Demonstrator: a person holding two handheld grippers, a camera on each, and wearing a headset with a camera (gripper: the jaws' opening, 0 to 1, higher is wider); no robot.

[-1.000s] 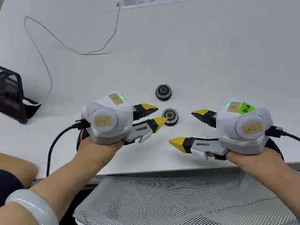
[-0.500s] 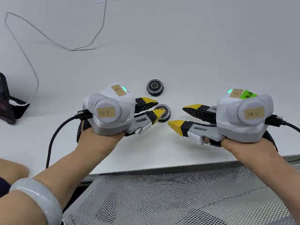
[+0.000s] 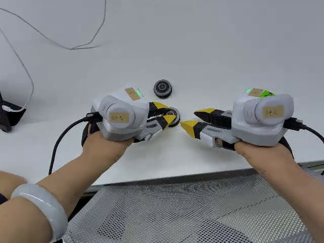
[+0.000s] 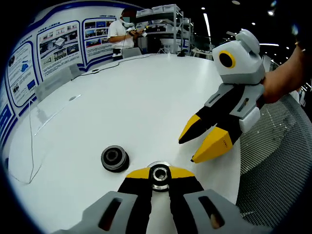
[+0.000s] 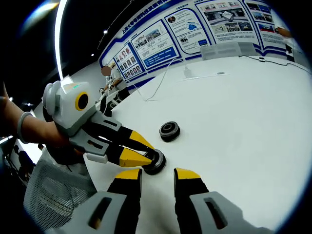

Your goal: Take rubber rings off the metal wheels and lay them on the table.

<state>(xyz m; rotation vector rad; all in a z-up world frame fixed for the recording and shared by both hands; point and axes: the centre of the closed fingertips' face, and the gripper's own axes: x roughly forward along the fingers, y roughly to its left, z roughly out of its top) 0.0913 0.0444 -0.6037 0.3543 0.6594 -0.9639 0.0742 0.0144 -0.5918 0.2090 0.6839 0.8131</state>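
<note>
Two black-rimmed metal wheels lie on the white table (image 3: 233, 55). My left gripper (image 3: 165, 113) is shut on the near wheel (image 3: 175, 112), whose hub (image 4: 160, 174) shows between the yellow tips in the left gripper view. The right gripper view has the same wheel (image 5: 156, 163) against the left gripper (image 5: 140, 150). The far wheel (image 3: 162, 88) (image 4: 114, 158) (image 5: 169, 130) lies free a little beyond. My right gripper (image 3: 197, 119) (image 5: 158, 174) is open, its tips just right of the near wheel and apart from it; it enters the left gripper view (image 4: 199, 145) from the right.
A thin white cable (image 3: 55, 44) runs across the back left of the table. A black stand (image 3: 7, 115) sits at the left edge. A grey mesh seat (image 3: 177, 212) lies under the table's front edge. A person (image 4: 122, 31) stands far behind.
The left gripper moved forward to the near wheel and closed around it. The right gripper moved left toward the same wheel. The head camera shifted, so the scene sits higher.
</note>
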